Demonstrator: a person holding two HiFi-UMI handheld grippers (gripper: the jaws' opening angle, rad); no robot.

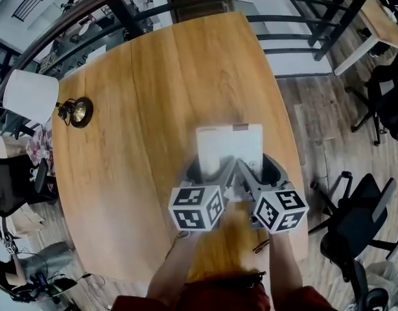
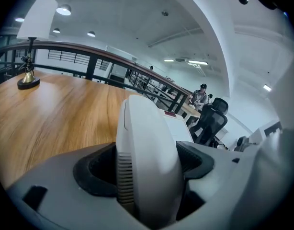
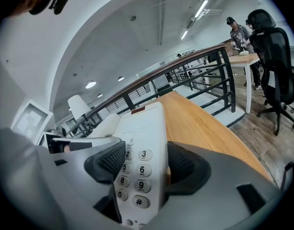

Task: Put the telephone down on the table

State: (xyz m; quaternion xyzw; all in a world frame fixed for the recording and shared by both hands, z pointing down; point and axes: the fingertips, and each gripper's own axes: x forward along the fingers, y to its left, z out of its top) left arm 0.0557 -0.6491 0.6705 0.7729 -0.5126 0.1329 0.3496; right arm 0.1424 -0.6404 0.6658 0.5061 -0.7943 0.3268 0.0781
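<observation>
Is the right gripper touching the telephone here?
Touching: in the right gripper view, the right gripper has both jaws clamped against the telephone.

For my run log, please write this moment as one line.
left gripper: shut on telephone, handset side | right gripper: shut on telephone, keypad side | telephone: over wooden table, contact unclear

- Plenty of bare wood on the table point(image 1: 147, 96): everything ahead and to the left of the telephone point(image 1: 229, 146) is open.
- The only thing standing on it is the lamp point(image 1: 32, 94) at the far left edge, well apart from the telephone.
- The railing point(image 2: 89, 50) closes off the far side, just beyond the table's edge.
- Off the right edge, an office chair point(image 1: 358, 222) stands on the floor.
- There is no room in either grip: the left gripper point(image 2: 147, 162) and the right gripper point(image 3: 142, 164) are both filled by the telephone.
</observation>
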